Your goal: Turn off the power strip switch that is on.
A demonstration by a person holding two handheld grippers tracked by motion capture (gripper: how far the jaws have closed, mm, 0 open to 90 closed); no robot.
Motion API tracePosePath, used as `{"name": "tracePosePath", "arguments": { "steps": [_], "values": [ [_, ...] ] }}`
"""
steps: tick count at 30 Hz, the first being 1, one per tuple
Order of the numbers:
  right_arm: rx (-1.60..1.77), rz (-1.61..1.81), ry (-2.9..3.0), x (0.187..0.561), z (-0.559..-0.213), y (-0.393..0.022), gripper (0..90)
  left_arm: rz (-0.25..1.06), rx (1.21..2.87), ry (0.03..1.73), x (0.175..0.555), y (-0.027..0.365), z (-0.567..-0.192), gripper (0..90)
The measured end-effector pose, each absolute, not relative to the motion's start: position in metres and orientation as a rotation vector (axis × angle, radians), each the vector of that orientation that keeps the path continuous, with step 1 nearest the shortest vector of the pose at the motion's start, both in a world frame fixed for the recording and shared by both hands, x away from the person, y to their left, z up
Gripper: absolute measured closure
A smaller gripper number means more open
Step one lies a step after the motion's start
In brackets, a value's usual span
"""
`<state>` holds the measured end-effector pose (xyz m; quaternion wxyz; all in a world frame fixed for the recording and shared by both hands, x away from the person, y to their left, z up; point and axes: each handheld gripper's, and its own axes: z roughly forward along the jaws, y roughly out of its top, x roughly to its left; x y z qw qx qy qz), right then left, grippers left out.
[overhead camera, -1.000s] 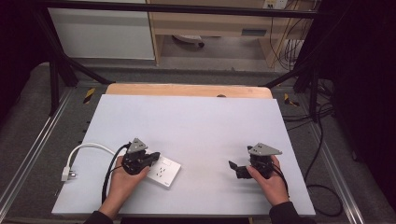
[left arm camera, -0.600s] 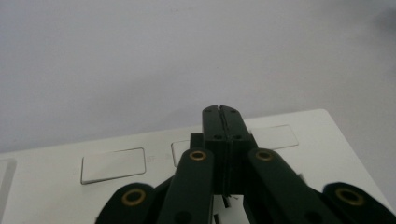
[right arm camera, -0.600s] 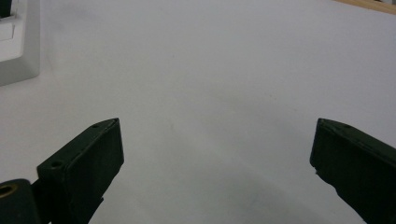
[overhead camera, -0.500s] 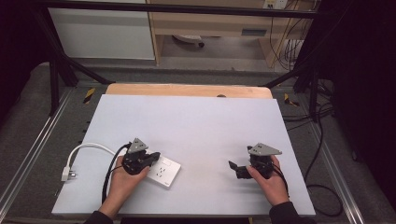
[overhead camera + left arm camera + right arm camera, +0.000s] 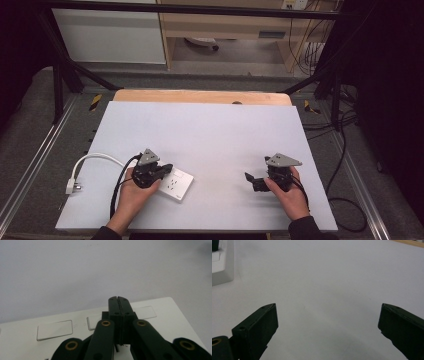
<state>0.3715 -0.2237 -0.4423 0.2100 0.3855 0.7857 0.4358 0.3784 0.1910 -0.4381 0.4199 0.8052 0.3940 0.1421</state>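
A: Plastic, hard and white: the power strip [image 5: 175, 184] lies flat near the front left of the table [image 5: 210, 130], its white cord [image 5: 95, 159] looping off to a plug [image 5: 70, 187] by the table's left edge.

B: How would it handle?

A: Stiff and fairly light, I'd judge, with a smooth casing that could slip between jaws. The long side edges look like the best hold; the flat top offers nothing to pinch, and the cord would drag if it were lifted.

B: Where is the left gripper [image 5: 159, 170]?

A: Over the strip's near end. In the left gripper view its jaws are pressed together with nothing between them, the tips [image 5: 118, 300] above the top face between two rocker switches [image 5: 54, 329]. Whether they touch the surface I cannot tell.

B: And the right gripper [image 5: 252, 181]?

A: Well apart from the strip, over bare table on the right. In the right gripper view its jaws stand wide and empty, with a corner of the strip [image 5: 222, 262] far off.
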Motion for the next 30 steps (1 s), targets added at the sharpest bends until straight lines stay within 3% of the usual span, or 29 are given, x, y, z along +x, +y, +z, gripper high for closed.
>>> {"name": "tracePosePath", "arguments": {
  "steps": [30],
  "values": [
    [1.072, 1.214, 2.187, 0.3711, -0.4417, -0.2244, 3.2, 0.391, 1.998, 1.018, 0.3805, 0.1996, -0.4377, 89.7]
  ]
}}
